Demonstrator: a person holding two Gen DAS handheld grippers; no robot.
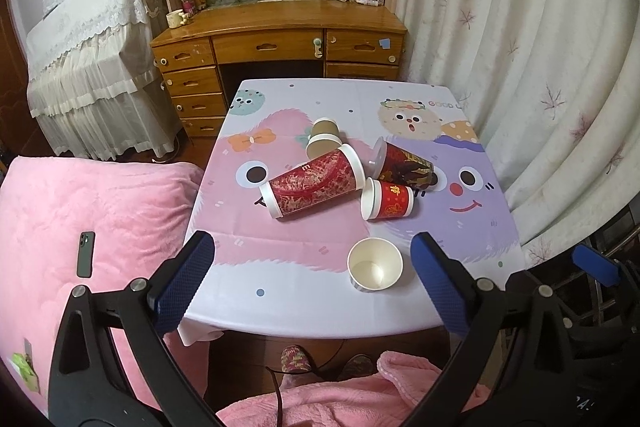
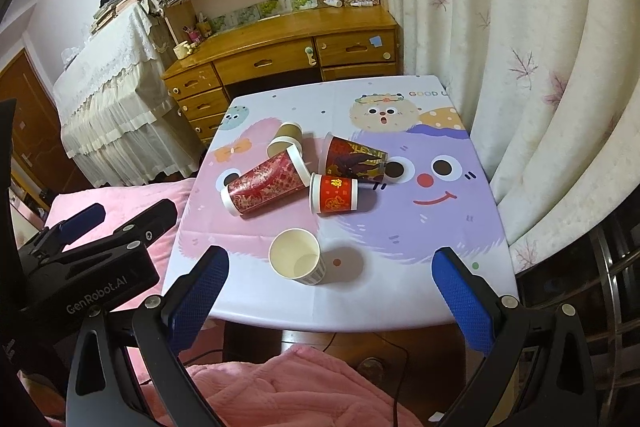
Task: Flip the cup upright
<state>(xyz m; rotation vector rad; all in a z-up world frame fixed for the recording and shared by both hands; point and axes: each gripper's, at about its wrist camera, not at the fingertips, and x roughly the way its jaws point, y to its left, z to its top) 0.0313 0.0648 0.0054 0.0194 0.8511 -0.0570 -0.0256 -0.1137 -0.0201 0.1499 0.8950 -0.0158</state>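
Note:
Several paper cups lie on their sides mid-table: a tall red patterned cup, a short red cup, a dark red cup and two brown cups. A white cup stands upright near the front edge. My left gripper is open and empty, held above the front edge. My right gripper is open and empty, also over the front edge, with the white cup just ahead of it.
The table has a cartoon cloth. A pink blanket with a phone lies left. A wooden desk stands behind, a curtain at right. The left gripper's body shows in the right wrist view.

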